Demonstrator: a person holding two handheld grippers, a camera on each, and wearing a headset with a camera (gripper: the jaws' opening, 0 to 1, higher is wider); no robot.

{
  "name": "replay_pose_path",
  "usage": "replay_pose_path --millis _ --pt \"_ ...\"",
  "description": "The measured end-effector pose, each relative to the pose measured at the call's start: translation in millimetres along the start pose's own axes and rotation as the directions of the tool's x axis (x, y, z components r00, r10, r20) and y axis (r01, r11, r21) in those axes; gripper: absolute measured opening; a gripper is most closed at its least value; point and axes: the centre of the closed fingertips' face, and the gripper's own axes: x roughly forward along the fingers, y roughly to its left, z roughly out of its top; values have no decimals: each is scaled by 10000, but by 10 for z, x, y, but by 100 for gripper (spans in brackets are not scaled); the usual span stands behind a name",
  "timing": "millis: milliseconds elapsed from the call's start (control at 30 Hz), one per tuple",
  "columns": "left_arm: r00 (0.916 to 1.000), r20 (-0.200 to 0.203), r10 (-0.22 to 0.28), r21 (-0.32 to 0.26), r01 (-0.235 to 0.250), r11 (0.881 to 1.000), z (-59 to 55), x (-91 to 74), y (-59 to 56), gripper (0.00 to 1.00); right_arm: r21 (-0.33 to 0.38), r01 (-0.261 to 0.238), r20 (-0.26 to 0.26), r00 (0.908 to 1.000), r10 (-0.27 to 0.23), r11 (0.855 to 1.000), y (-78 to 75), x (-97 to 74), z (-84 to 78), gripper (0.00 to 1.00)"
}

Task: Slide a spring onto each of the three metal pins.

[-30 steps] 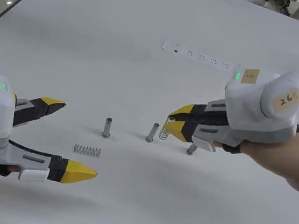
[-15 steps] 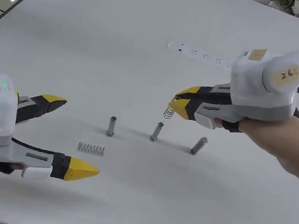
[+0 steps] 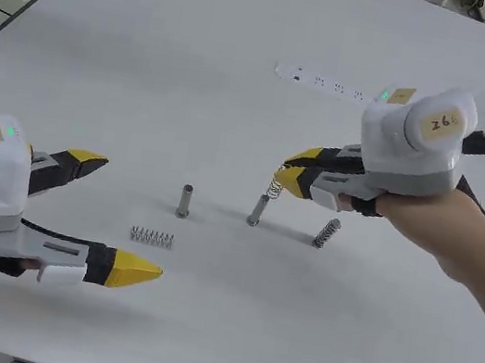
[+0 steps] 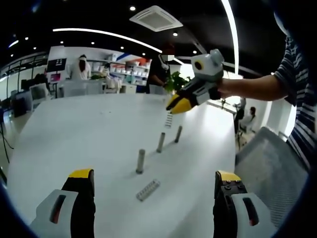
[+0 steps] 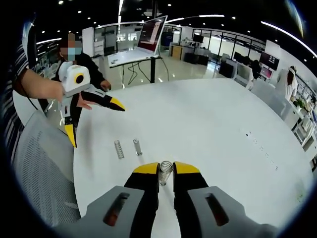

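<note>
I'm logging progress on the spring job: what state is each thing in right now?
left pin: standing, bare.
middle pin: standing, bare.
right pin: standing, carrying the fitted spring.
held spring: upright just above the middle pin, not yet on.
loose spring: lying on its side, untouched.
left hand-held gripper: open, holding nothing.
right hand-held gripper: shut on the held spring.

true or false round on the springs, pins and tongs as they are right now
1. The right tongs grip a spring. True.
2. The left tongs are shut on a spring. False: they are open and hold nothing.
3. A loose spring lies flat on the table. True.
4. All three pins carry springs. False: the leftmost pin in the head view is bare.
</note>
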Motion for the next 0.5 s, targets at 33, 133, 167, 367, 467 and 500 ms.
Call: replay_pose_path --millis 33,133,167,367,467,500 --pt "10000 -32 41 19 -41 10000 -8 0 6 98 45 -15 1 10000 15 10000 0 7 2 8" --pt "9999 -101 24 45 -23 10000 -28 -3 3 98 84 -3 -12 10000 3 10000 -8 29 3 8" --pt "10000 -96 -6 -3 5 10000 -31 -5 -2 98 85 -9 -21 10000 9 10000 -7 38 1 8" --pt "9999 -104 32 15 -31 10000 -41 -20 12 98 197 -20 -179 9998 23 9998 -25 88 -49 8" --pt "9999 -110 49 -24 -50 10000 -42 -27 23 98 186 5 -208 9998 -1 9998 -30 104 -65 8" --pt "9999 -94 51 -23 -51 10000 -37 -29 27 98 210 4 -209 9998 0 9998 -32 112 -70 8"
